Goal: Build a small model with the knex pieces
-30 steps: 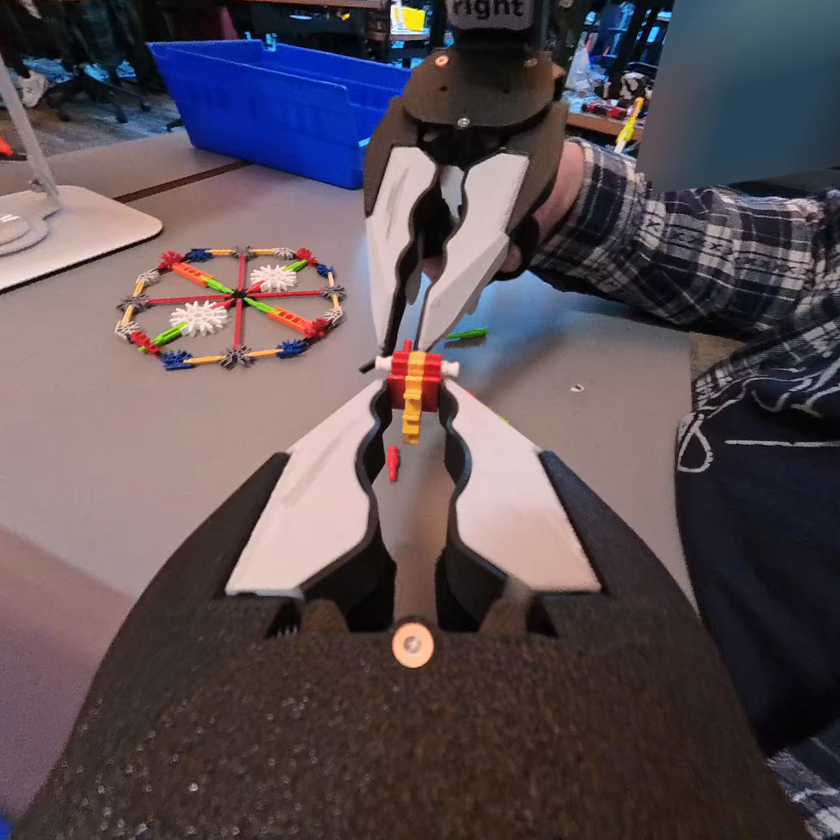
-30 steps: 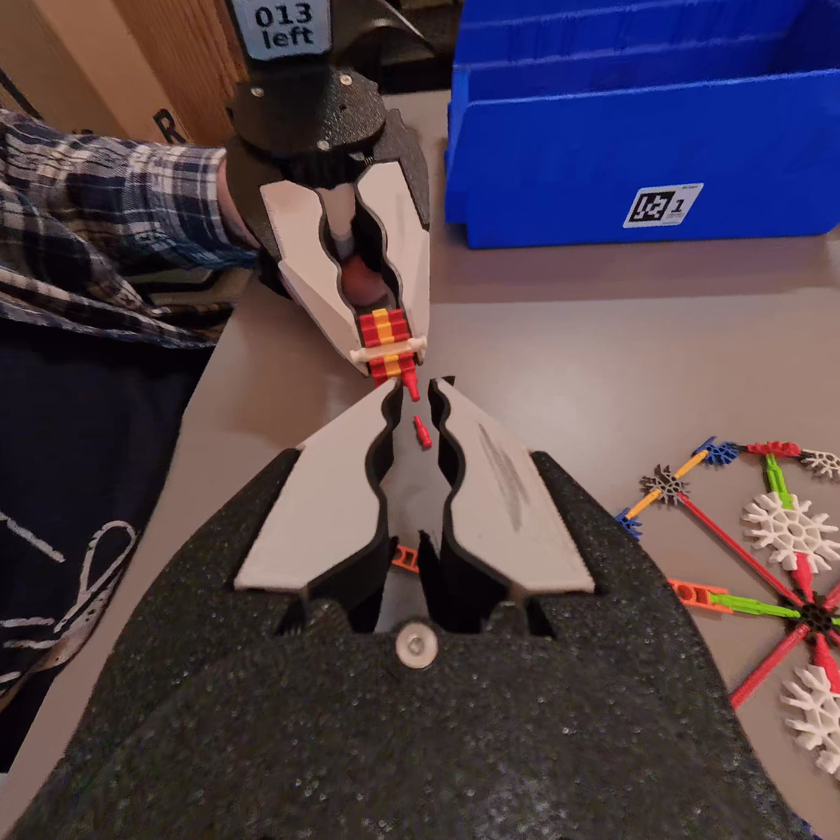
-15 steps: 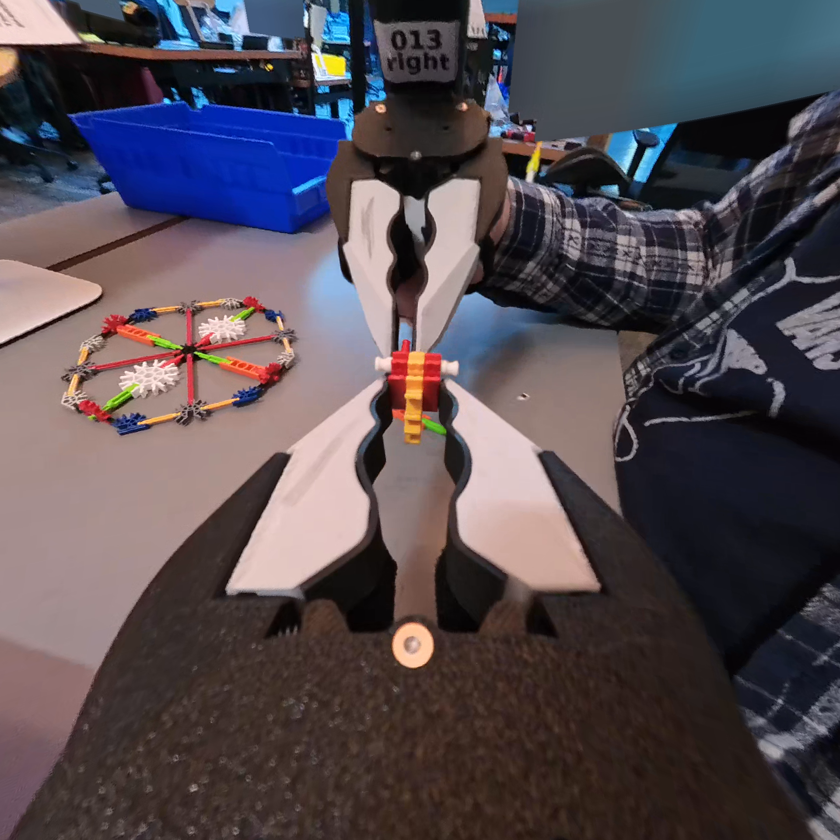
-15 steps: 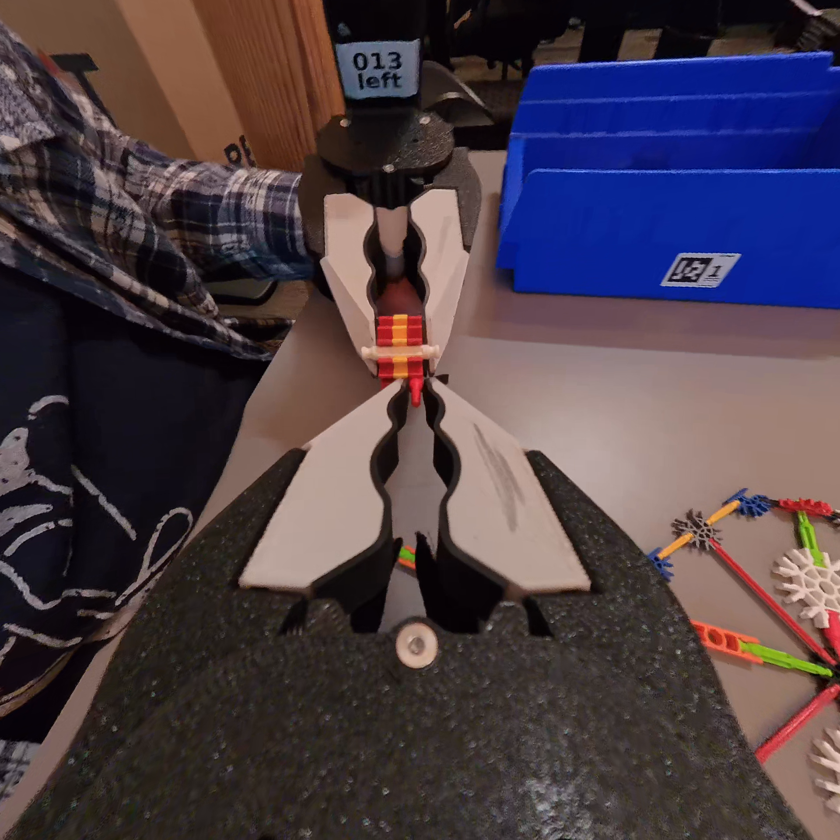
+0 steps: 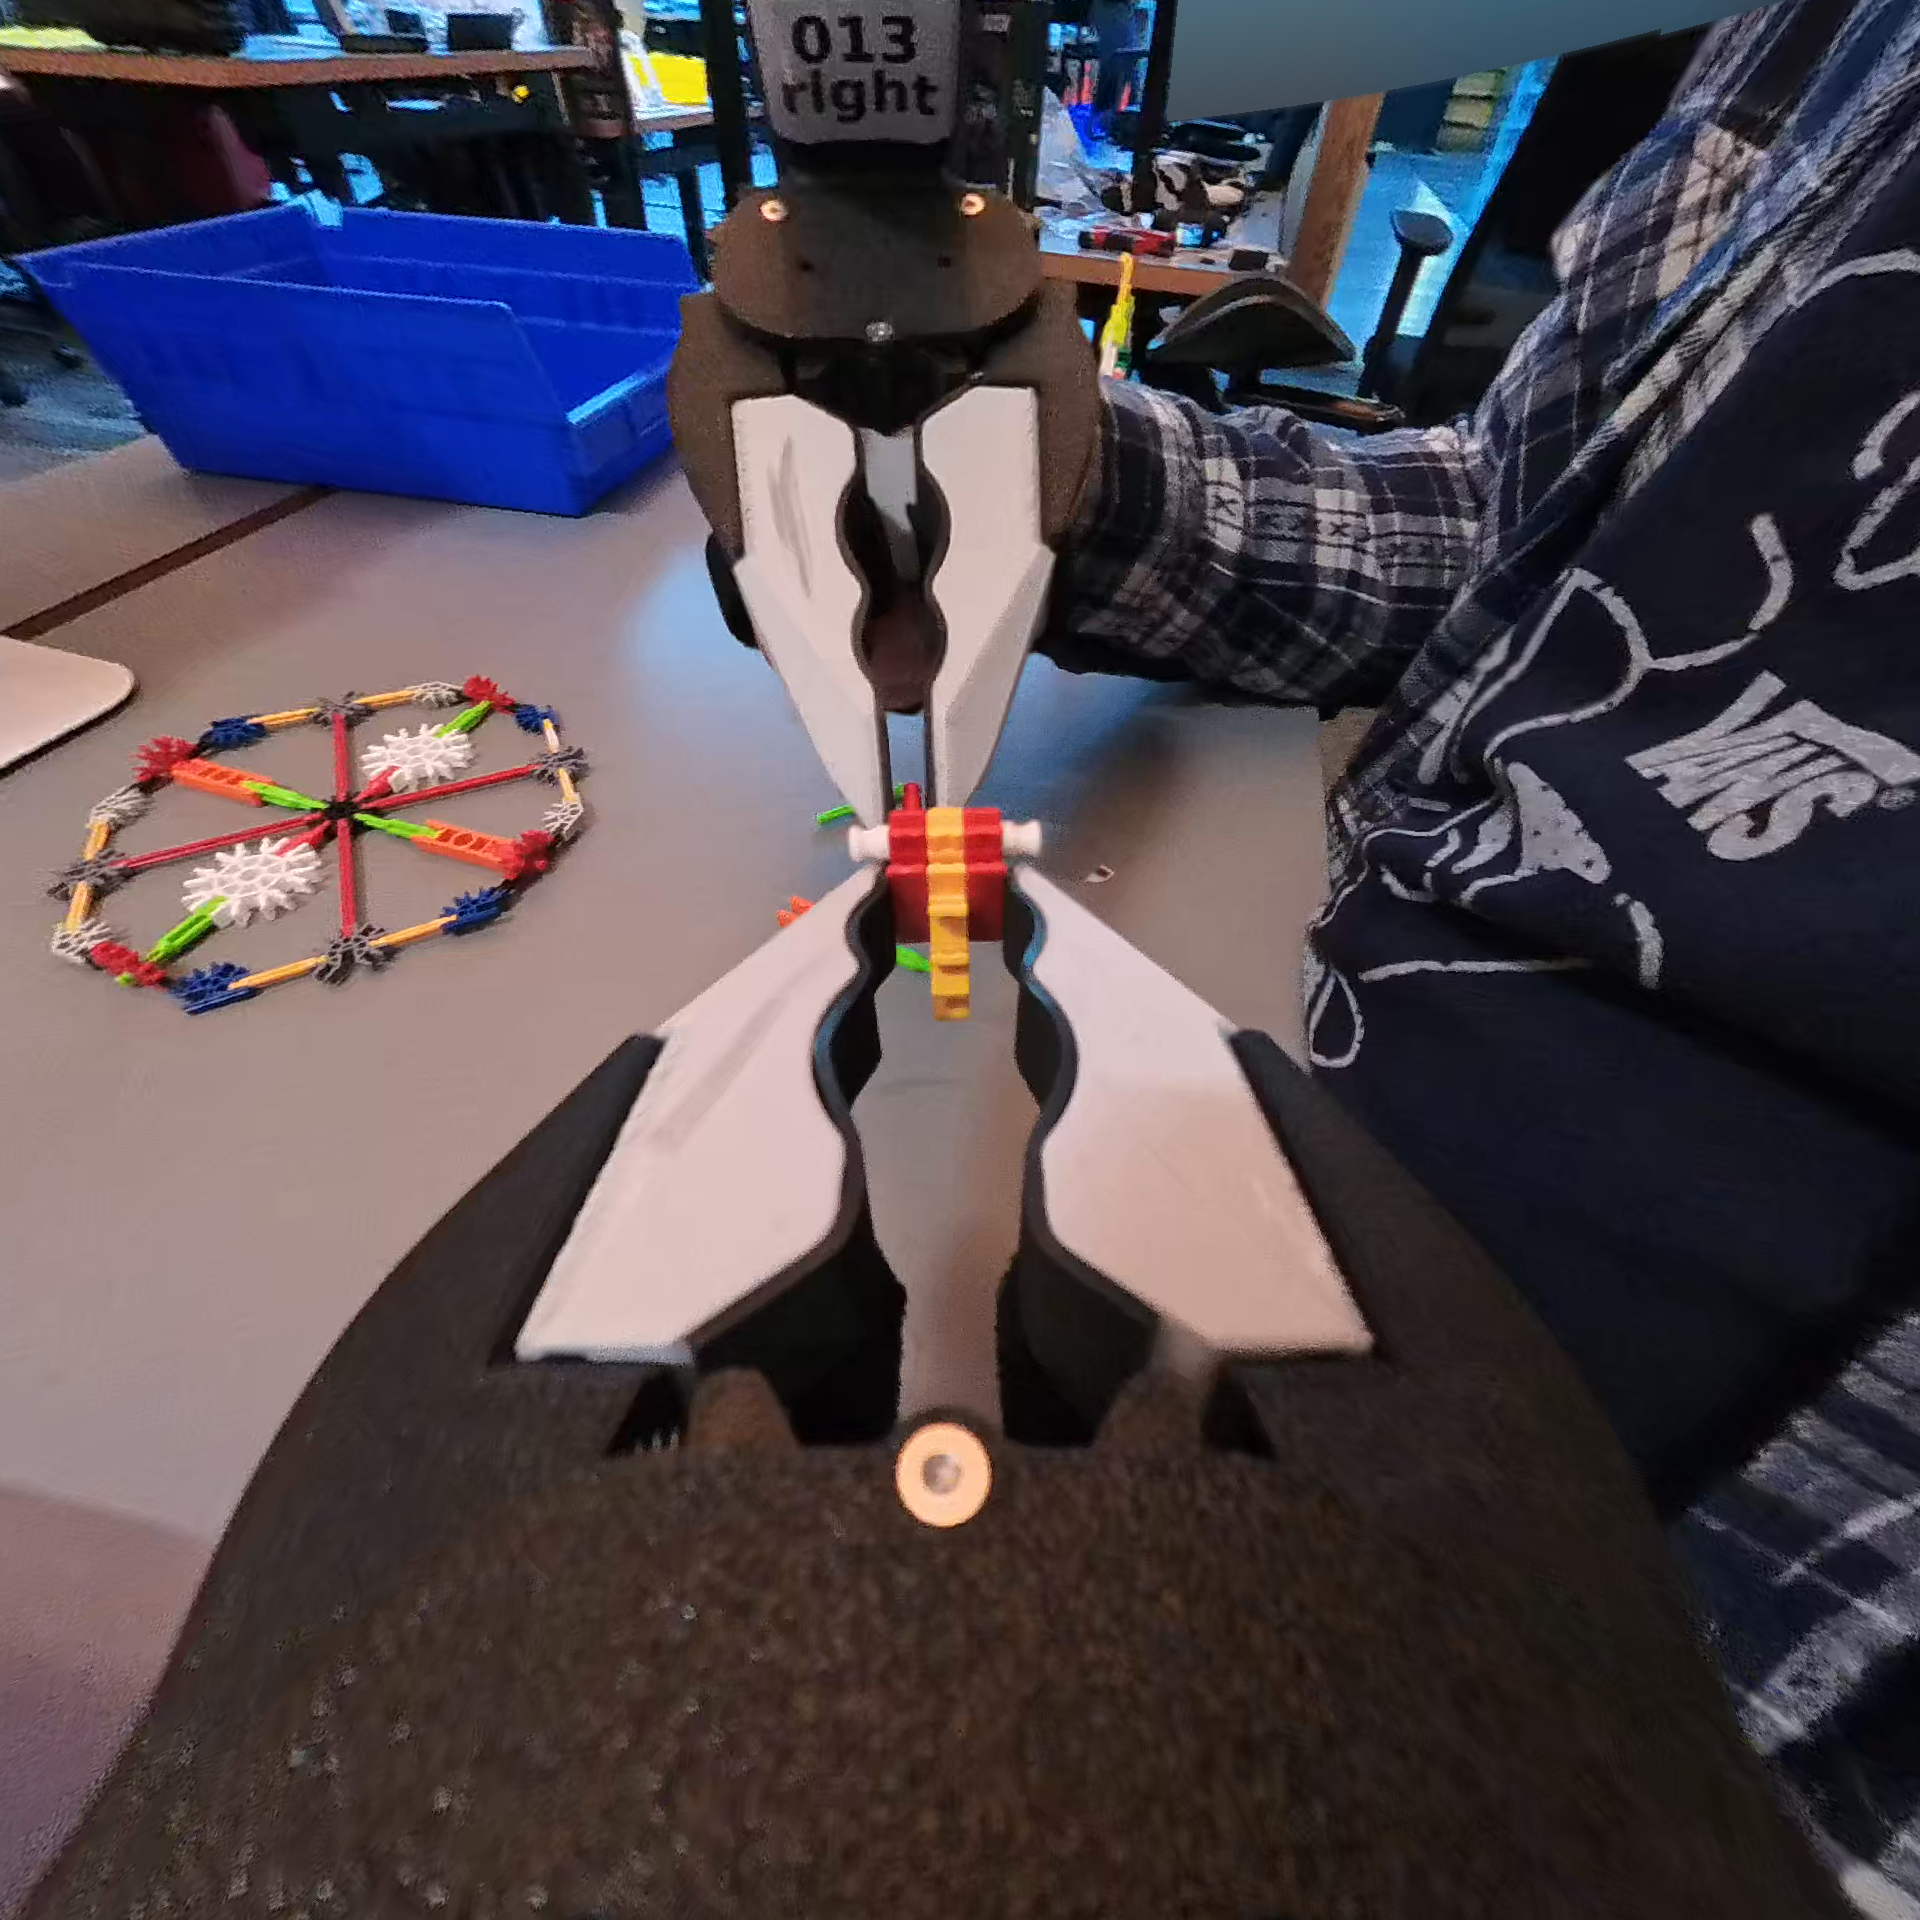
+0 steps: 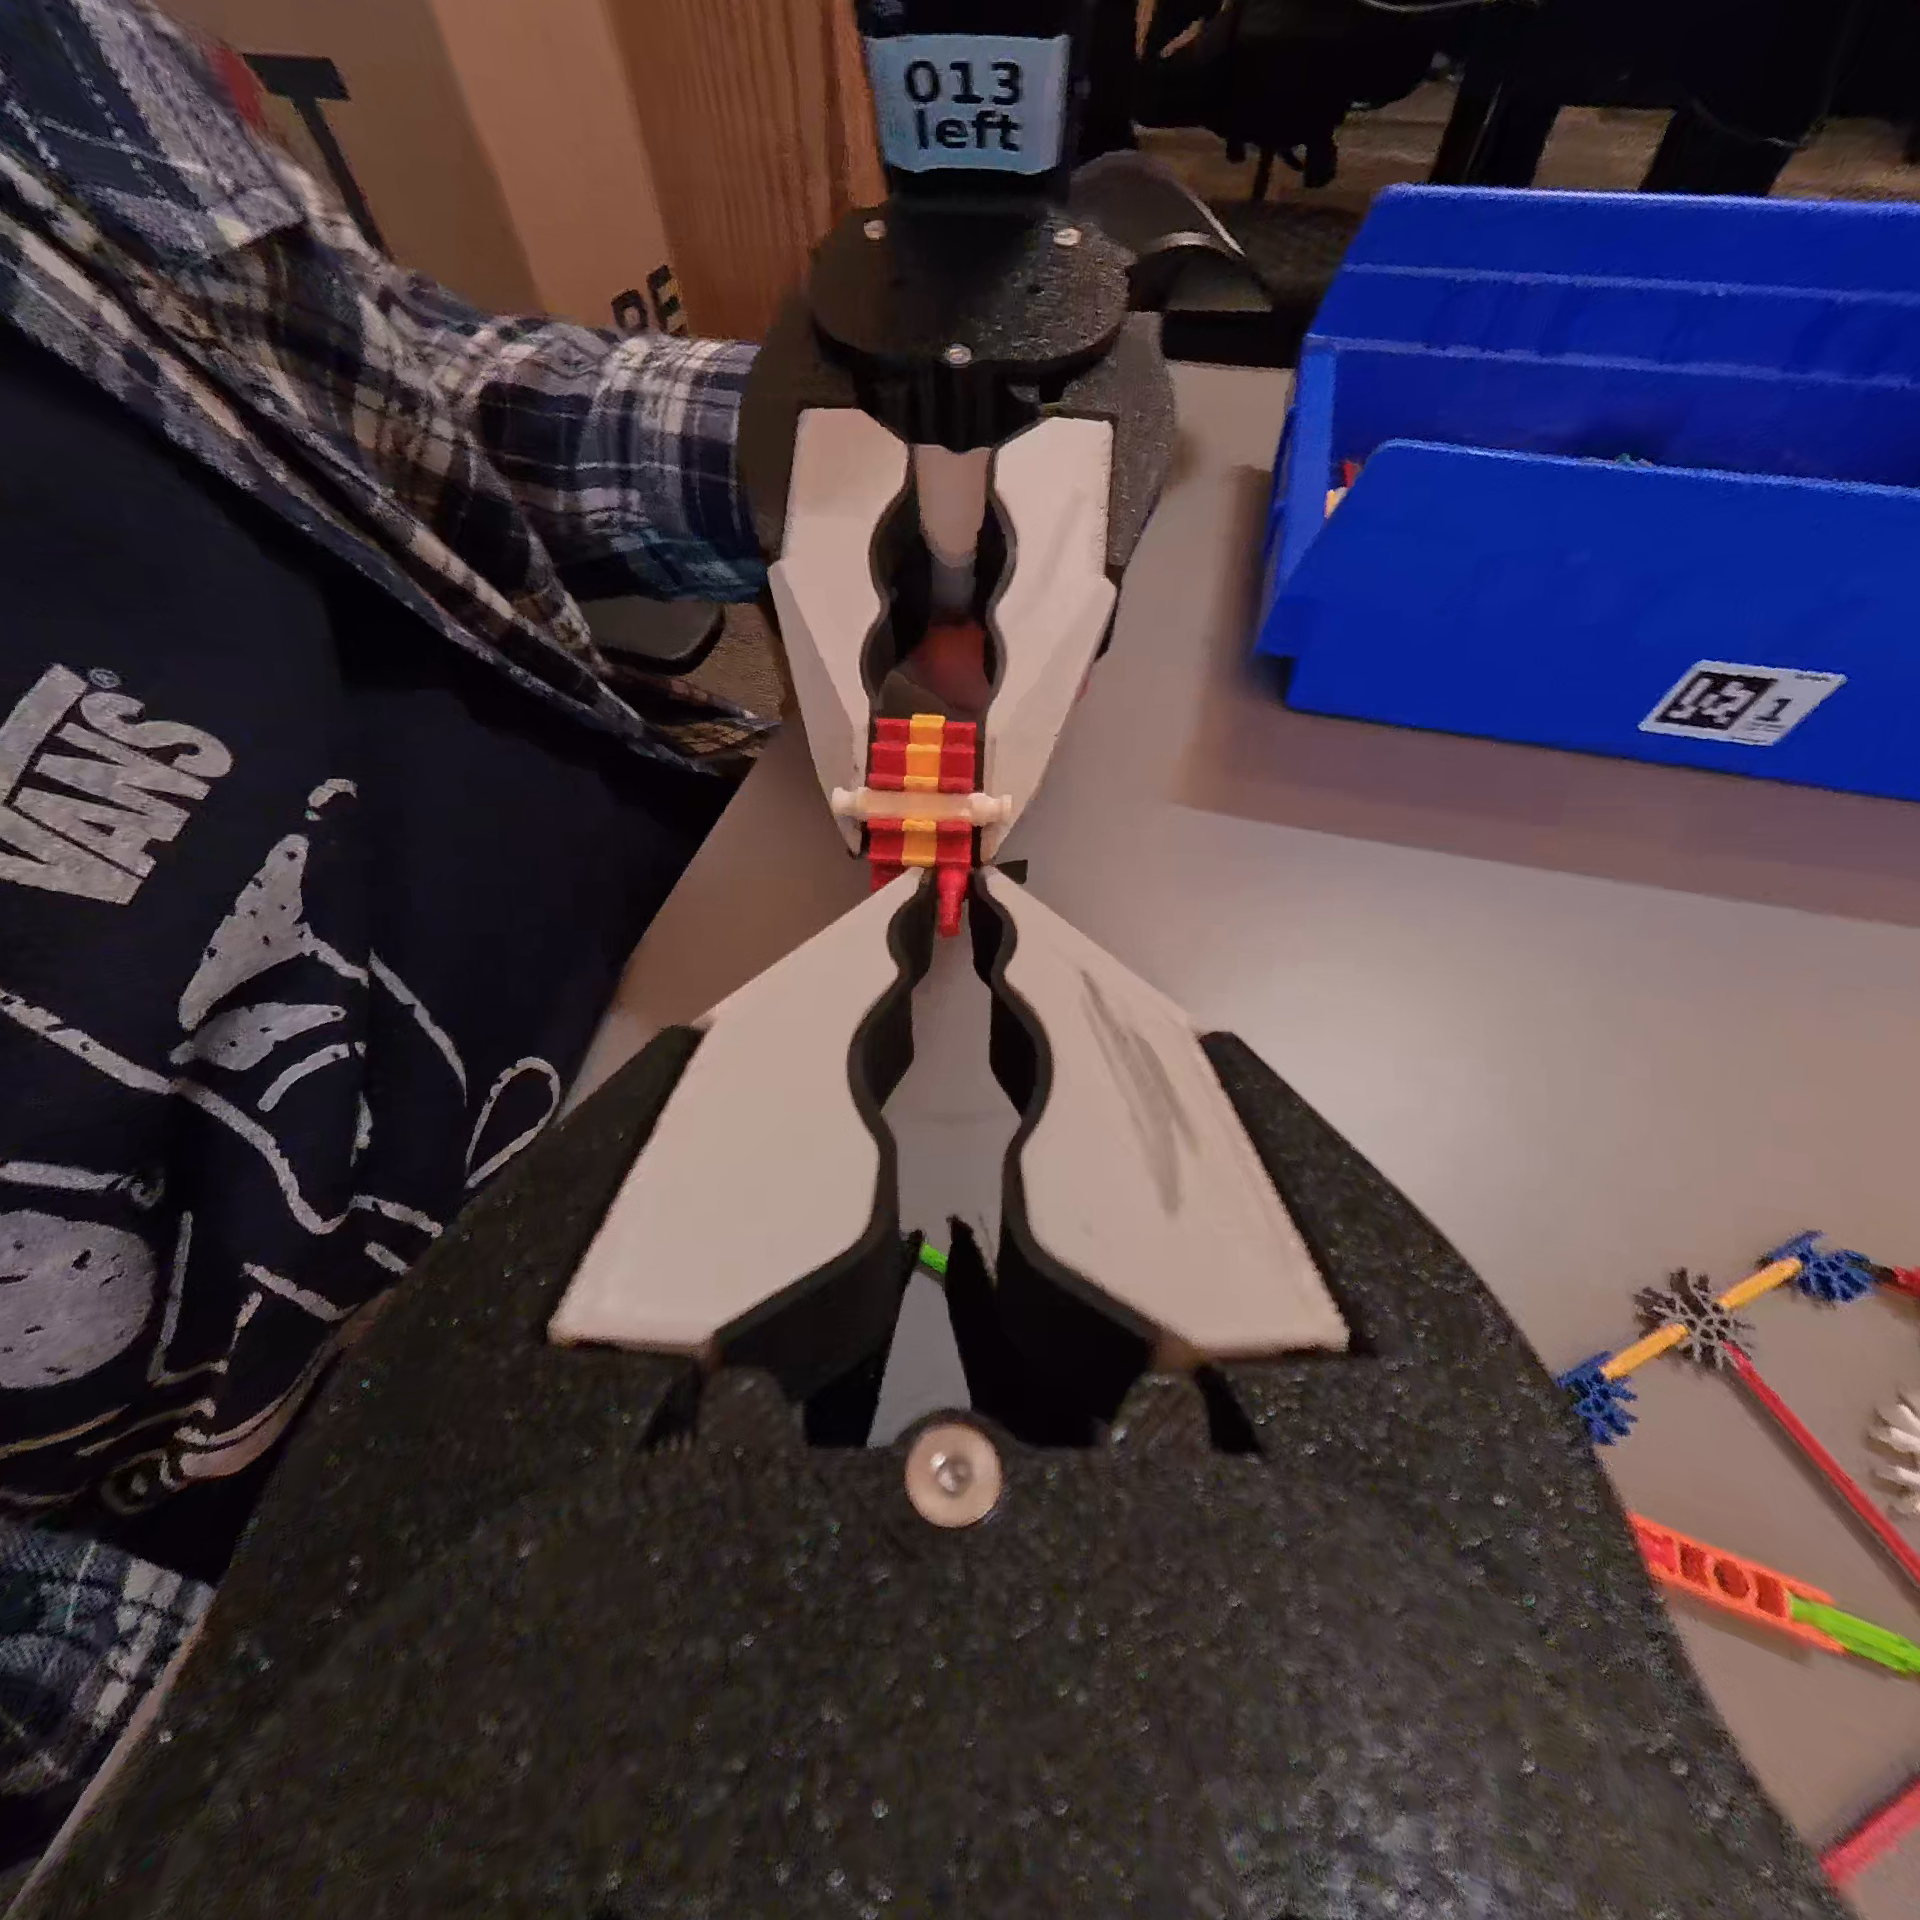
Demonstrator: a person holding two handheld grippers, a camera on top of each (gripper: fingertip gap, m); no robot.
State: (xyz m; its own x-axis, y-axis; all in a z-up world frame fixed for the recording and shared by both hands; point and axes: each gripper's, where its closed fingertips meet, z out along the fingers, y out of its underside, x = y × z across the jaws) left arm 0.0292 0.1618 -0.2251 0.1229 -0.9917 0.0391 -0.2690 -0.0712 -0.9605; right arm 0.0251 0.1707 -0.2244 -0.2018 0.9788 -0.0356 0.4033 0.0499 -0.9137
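Red/yellow connector stack [image 5: 943, 883] w/ a white rod [image 5: 1023, 836] through it sits mid-frame in the left wrist view, clamped betw. the tips of the left gripper [image 5: 940, 899], above the grey table [image 5: 312, 1143]. Yellow piece hangs down from the stack's centre. In the right wrist view the same stack [image 6: 923, 784] shows just above centre, left gripper [image 6: 925, 821] pinched on it from the top of the frame.

Right gripper [image 6: 948, 899] meets it tip to tip, closed on a small red rod [image 6: 949, 902] that touches the stack's near edge. In the left wrist view the right gripper [image 5: 906, 795] comes down from upper centre, tips nearly together on the red rod [image 5: 911, 798].

Colourful rod-and-connector wheel [image 5: 322, 831] lies flat at mid left; blue bin [image 5: 395, 343] upper left. Loose green rod [image 5: 836, 816] on the table just behind the stack. Plaid sleeve [image 5: 1268, 551] at right.
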